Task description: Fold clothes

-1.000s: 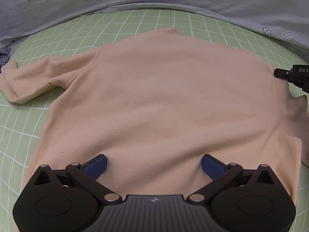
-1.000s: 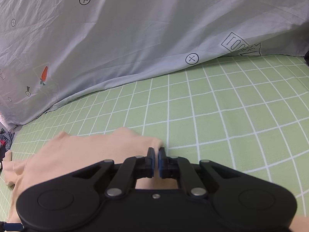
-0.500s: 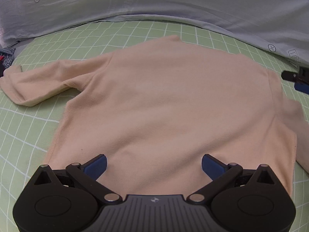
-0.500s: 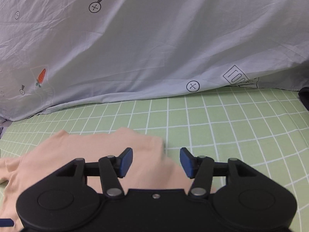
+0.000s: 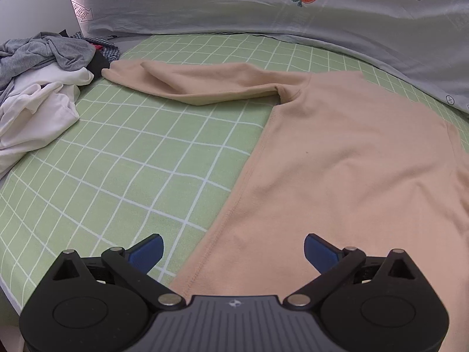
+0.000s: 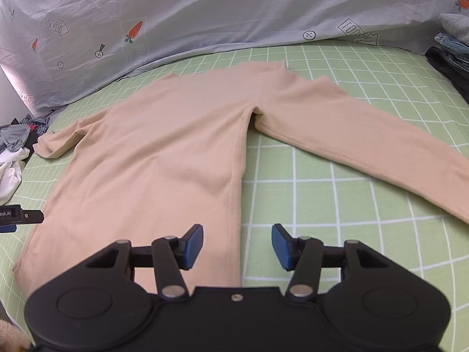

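You can't see the shirt's (image 6: 164,158) hem behind the right gripper (image 6: 237,243), its right cuff (image 6: 460,193) runs off frame, and only a tip of the left gripper (image 6: 20,217) shows.

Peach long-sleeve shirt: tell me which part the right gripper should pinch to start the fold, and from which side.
Pinch the outstretched sleeve of the peach shirt near its outer end, probably coming down from above with the right gripper, jaws straddling the sleeve's width. It lies flat and apart from the body on the green checked sheet, so it can be swept inward across the torso.
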`<move>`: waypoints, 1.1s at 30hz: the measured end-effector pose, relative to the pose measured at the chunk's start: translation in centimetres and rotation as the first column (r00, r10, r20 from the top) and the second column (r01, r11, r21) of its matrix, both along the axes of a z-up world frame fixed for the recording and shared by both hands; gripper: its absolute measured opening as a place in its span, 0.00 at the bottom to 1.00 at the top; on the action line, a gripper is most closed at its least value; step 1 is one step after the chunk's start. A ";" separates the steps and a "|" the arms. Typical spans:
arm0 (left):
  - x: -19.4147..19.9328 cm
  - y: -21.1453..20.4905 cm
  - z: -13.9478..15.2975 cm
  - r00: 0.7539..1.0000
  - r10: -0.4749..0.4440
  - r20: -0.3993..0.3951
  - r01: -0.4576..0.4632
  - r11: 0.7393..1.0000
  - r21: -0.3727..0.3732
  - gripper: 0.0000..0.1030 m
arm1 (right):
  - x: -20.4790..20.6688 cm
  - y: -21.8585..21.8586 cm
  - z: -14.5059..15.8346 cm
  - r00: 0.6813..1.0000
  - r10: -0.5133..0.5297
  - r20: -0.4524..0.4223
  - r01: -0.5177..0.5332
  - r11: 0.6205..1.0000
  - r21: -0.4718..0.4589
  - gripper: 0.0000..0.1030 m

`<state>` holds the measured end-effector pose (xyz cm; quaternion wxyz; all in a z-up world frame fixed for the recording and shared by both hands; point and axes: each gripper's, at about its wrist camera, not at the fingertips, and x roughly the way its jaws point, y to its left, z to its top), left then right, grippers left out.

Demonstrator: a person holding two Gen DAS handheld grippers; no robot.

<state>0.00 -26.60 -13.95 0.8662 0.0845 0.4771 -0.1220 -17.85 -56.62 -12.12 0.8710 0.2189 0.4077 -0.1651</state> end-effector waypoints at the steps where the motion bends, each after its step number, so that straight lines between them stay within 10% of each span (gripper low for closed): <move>1: -0.5 0.3 -0.3 1.000 -0.014 -0.011 0.014 1.000 0.000 0.92 | -0.6 0.6 -0.1 1.000 0.000 -0.005 0.000 1.000 0.009 0.51; 5: -2.2 1.4 -1.5 0.997 -0.054 -0.050 0.054 0.998 -0.013 0.83 | -2.8 3.1 -0.6 0.999 0.009 -0.036 -0.009 1.000 0.009 0.51; 7: -3.2 1.9 -1.9 0.997 -0.056 -0.048 0.056 0.998 -0.012 0.74 | -3.7 4.1 -0.6 0.999 0.029 -0.046 -0.029 0.999 -0.013 0.19; 8: -3.8 2.0 -1.9 0.998 -0.062 -0.031 0.062 0.998 -0.009 0.65 | -4.1 4.4 -0.6 0.999 0.031 -0.044 -0.032 0.999 -0.008 0.02; 12: -5.3 2.5 -1.3 0.997 -0.073 -0.030 0.072 0.997 -0.034 0.14 | -5.8 4.8 -0.7 0.999 -0.008 -0.035 0.009 1.000 0.017 0.03; 23: -10.6 2.2 -1.3 0.985 -0.144 -0.094 0.131 0.982 -0.137 0.14 | -9.4 3.3 0.3 0.983 -0.153 -0.106 0.147 0.987 -0.063 0.04; 26: -10.3 3.3 -1.2 0.983 -0.138 -0.122 0.115 0.977 -0.182 0.19 | -8.9 3.7 0.9 0.975 -0.184 -0.123 0.170 0.978 -0.119 0.11; 31: -7.9 5.8 0.3 0.988 -0.118 -0.097 0.093 0.969 -0.228 0.35 | -6.3 5.3 2.8 0.972 -0.225 -0.073 0.205 0.955 -0.212 0.79; 33: -6.2 6.7 1.1 0.990 -0.116 -0.080 0.094 0.965 -0.244 0.52 | -4.7 6.2 3.2 0.973 -0.221 -0.064 0.202 0.955 -0.219 0.92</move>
